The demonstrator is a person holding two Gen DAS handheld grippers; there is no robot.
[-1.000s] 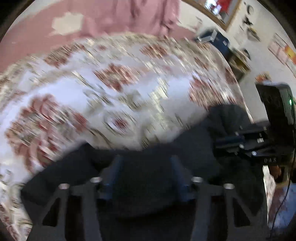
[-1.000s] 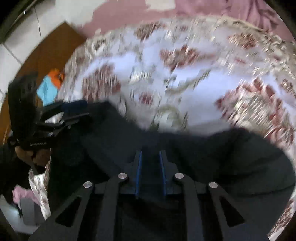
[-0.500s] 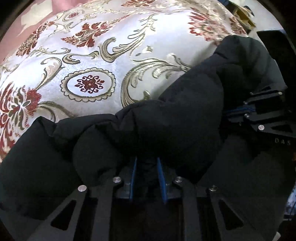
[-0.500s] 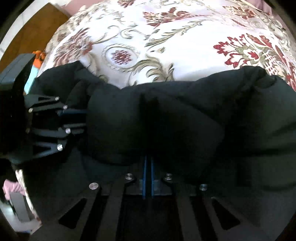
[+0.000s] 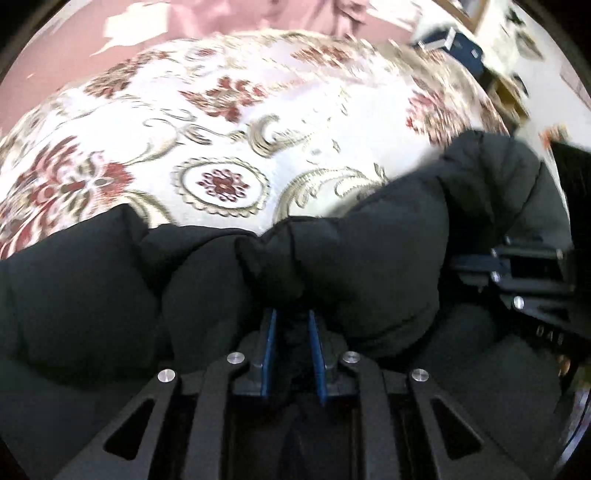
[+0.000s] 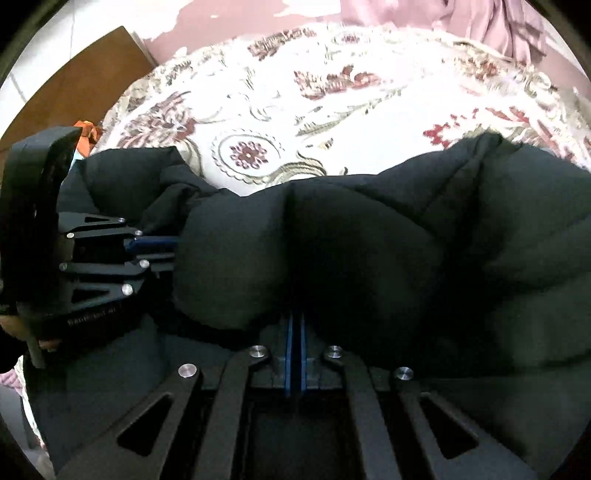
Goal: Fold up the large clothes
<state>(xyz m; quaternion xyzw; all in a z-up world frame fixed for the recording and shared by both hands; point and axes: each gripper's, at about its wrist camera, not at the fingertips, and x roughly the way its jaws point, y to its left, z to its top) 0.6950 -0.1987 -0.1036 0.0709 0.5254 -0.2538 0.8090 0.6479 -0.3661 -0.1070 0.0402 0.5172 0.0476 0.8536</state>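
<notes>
Left claw (image 5: 291, 347) and right claw (image 6: 295, 354) both pinching black puffy jacket (image 5: 369, 266), bunched on floral bedspread (image 5: 221, 122), pink curtain (image 6: 461, 22) beyond.

Left gripper (image 5: 291, 325) and right gripper (image 6: 295, 332), black slotted frames, silver round screws, blue finger pads, faint white lettering

A bedroom in a home: a bed (image 5: 229, 122) with a white bedspread woven in red flowers and gold scrolls fills both views. Behind it stands a pink wall (image 6: 258, 18) with peeling patches, pink curtain fabric (image 6: 491, 22), and a brown wooden panel (image 6: 74, 85) at one side.
</notes>
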